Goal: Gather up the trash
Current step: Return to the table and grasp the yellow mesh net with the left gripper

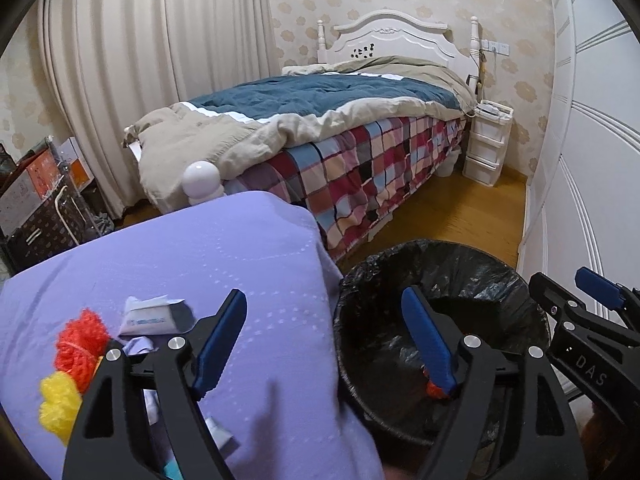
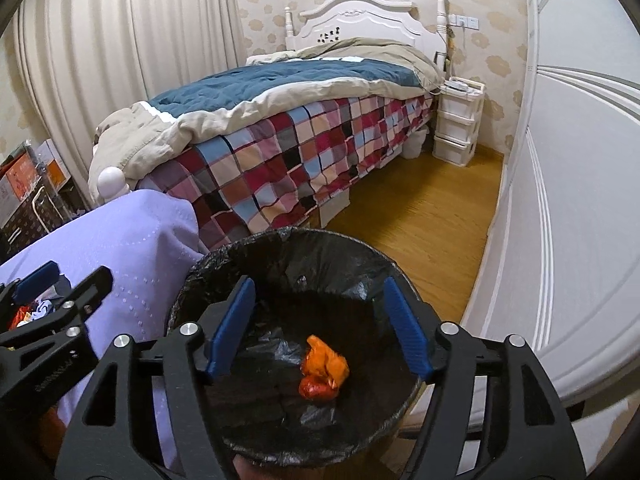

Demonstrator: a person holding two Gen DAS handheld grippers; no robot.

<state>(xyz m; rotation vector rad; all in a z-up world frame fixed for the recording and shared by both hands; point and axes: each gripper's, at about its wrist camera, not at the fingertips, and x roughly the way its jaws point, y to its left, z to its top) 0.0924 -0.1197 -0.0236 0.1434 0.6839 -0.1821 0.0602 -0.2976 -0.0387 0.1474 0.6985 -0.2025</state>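
Observation:
A bin with a black liner (image 2: 248,256) stands on the floor beside a purple-covered surface (image 1: 180,248); it also shows in the left wrist view (image 1: 500,276). Crumpled orange trash (image 2: 324,368) lies at its bottom. My right gripper (image 2: 320,328) is open and empty above the bin's mouth. My left gripper (image 1: 324,344) is open and empty, straddling the purple surface's edge and the bin rim. On the purple surface lie a crumpled white wrapper (image 1: 154,316), a red pom-pom (image 1: 82,340) and a yellow pom-pom (image 1: 60,404), left of the left gripper.
A bed with a plaid sheet (image 2: 288,160) and blue quilt stands behind. A white wardrobe (image 2: 580,200) lines the right. Wooden floor (image 2: 420,232) runs between them. A white drawer unit (image 2: 458,120) stands by the headboard. Boxes (image 1: 36,196) sit at the left.

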